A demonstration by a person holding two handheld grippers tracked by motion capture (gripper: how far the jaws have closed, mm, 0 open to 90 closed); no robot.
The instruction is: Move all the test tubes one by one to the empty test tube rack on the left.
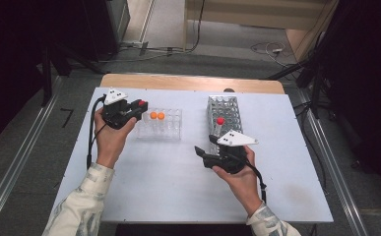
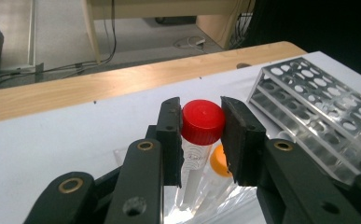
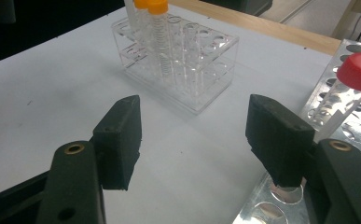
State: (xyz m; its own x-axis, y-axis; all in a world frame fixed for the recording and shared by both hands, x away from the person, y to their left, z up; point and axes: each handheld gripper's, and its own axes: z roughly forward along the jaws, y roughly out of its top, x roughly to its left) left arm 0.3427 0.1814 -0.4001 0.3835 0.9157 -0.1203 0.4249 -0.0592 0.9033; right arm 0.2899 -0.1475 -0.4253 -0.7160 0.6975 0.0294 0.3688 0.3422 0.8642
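Two orange-capped tubes (image 3: pixel 152 28) are standing in the clear rack (image 3: pixel 187 70); left claw (image 2: pixel 201 133) is gripping a red-capped tube (image 2: pixel 202 121) beside it; right claw (image 3: pixel 197 140) is gaping wide, holding nothing.

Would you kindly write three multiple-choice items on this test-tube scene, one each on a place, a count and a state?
1. Where does the loose red-capped tube stand?
A. in the long clear rack
B. flat on the table
C. in the small clear rack

2. How many orange-capped tubes stand in the small clear rack?
A. none
B. two
C. four

3. How is the left gripper?
A. wide open
B. shut on a red-capped tube
C. shut on an orange cap

Key: 1 A, the high view shows it upright in the long rack beside the right gripper. 2 B, two orange caps sit side by side. 3 B, both pads press the red cap in the left gripper view.
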